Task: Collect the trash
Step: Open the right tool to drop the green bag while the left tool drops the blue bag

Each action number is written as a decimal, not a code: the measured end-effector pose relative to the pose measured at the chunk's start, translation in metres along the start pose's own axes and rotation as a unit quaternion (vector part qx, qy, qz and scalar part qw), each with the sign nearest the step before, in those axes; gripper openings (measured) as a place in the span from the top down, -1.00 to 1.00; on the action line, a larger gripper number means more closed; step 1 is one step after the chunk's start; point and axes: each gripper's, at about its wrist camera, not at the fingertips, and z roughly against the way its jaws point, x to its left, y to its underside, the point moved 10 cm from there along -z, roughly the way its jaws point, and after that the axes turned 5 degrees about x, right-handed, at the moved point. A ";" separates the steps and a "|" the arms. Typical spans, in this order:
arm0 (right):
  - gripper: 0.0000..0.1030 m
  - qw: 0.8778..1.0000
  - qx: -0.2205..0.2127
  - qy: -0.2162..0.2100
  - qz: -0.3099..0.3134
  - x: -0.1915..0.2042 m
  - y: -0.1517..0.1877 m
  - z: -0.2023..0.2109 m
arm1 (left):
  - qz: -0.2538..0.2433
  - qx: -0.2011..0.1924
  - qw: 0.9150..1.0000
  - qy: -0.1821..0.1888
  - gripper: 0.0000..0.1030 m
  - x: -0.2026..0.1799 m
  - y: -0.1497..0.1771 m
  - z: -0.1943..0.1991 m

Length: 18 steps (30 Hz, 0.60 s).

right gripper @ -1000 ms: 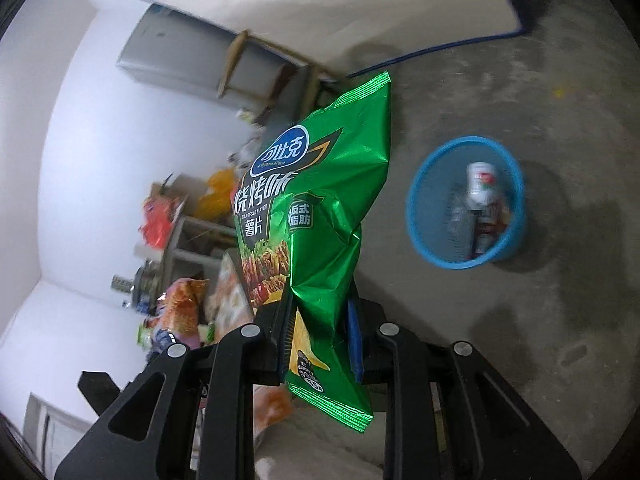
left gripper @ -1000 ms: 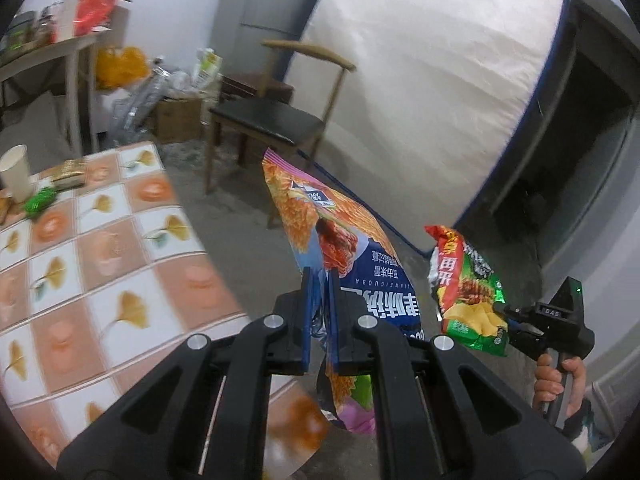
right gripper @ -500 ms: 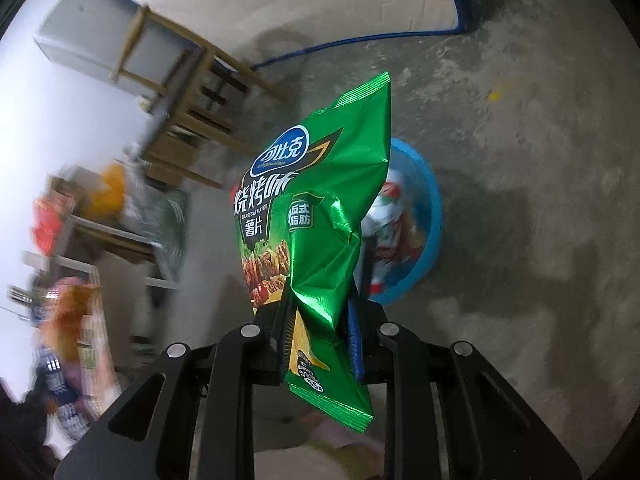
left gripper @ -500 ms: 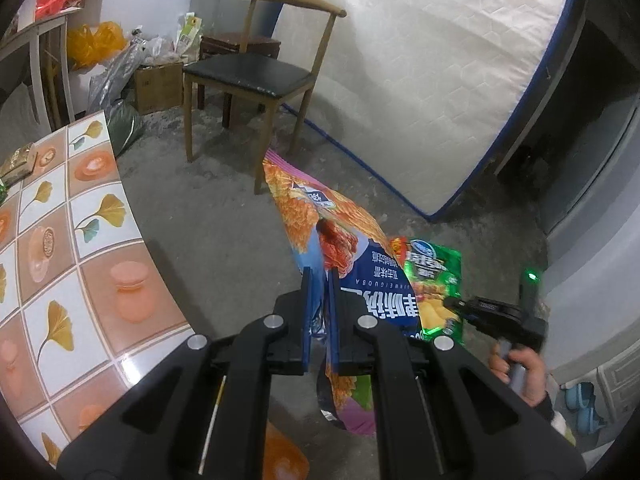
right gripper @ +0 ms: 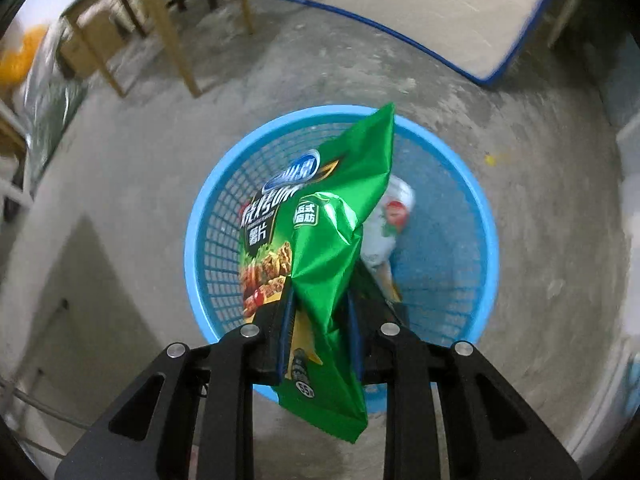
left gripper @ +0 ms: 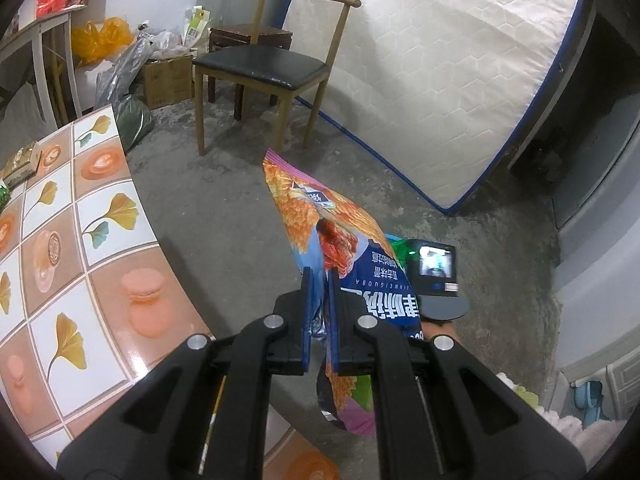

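Green foil chip bag (right gripper: 336, 248): one, clamped in my right fingers (right gripper: 352, 320) over one blue mesh basket (right gripper: 476, 208); left fingers (left gripper: 306, 312) clamp one orange-blue snack bag (left gripper: 340, 240).

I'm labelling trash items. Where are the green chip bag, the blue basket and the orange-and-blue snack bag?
green chip bag (right gripper: 332, 248): right wrist view, creased middle.
blue basket (right gripper: 486, 216): right wrist view, right rim.
orange-and-blue snack bag (left gripper: 308, 208): left wrist view, upper orange part.
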 end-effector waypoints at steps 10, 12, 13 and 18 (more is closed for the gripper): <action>0.54 0.996 -0.007 -0.004 0.090 0.034 -0.002 0.000 | 0.009 0.005 1.000 0.006 0.89 -0.002 0.002 -0.003; 0.35 0.996 -0.014 -0.019 0.086 0.029 -0.003 0.008 | 0.008 0.004 1.000 0.007 0.89 -0.004 0.001 -0.003; 0.29 0.996 -0.021 -0.033 0.081 0.025 -0.002 0.014 | 0.006 0.004 1.000 0.008 0.89 -0.006 0.001 -0.003; 0.12 0.993 -0.031 -0.102 0.048 -0.003 0.000 0.031 | -0.001 0.008 1.000 0.018 0.89 -0.019 0.003 -0.006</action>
